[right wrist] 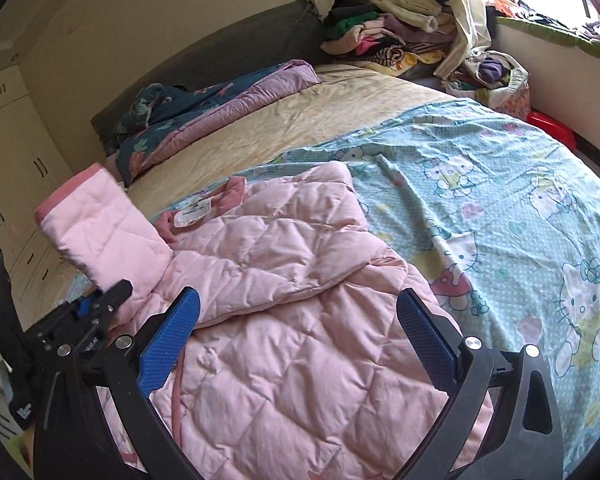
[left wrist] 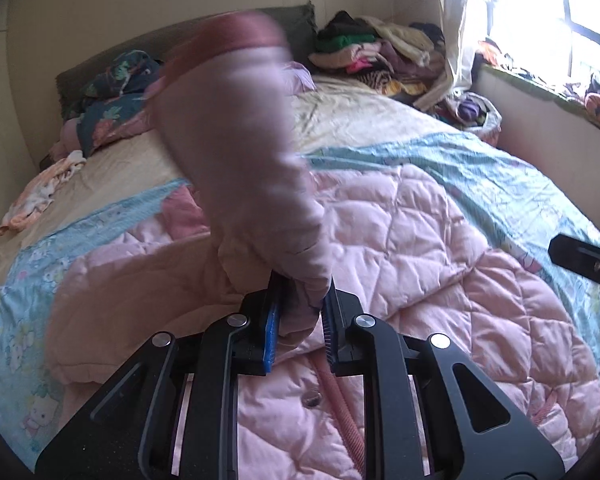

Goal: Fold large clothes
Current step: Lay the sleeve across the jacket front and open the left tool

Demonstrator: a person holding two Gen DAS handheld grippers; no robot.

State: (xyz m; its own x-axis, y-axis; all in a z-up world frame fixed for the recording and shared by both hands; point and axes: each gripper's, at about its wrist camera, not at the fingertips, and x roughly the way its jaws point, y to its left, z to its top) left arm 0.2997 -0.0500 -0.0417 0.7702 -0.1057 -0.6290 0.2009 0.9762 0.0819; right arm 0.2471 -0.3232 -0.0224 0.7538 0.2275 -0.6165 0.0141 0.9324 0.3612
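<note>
A pink quilted jacket (right wrist: 300, 300) lies spread on the bed, also in the left wrist view (left wrist: 420, 248). My left gripper (left wrist: 300, 312) is shut on the jacket's sleeve (left wrist: 240, 160) and holds it lifted and blurred, its darker pink cuff uppermost. In the right wrist view the raised sleeve (right wrist: 104, 236) stands at the left with the left gripper (right wrist: 88, 312) under it. My right gripper (right wrist: 300, 344) is open and empty, hovering over the jacket's body. Its tip shows at the right edge of the left wrist view (left wrist: 580, 260).
A light blue cartoon-print sheet (right wrist: 500, 208) covers the near bed, a cream sheet (right wrist: 292, 120) the far part. A dark floral quilt (right wrist: 204, 112) lies at the headboard. A pile of clothes (right wrist: 384, 40) sits in the far corner. Wardrobes (right wrist: 12, 168) stand left, a window sill (right wrist: 548, 36) right.
</note>
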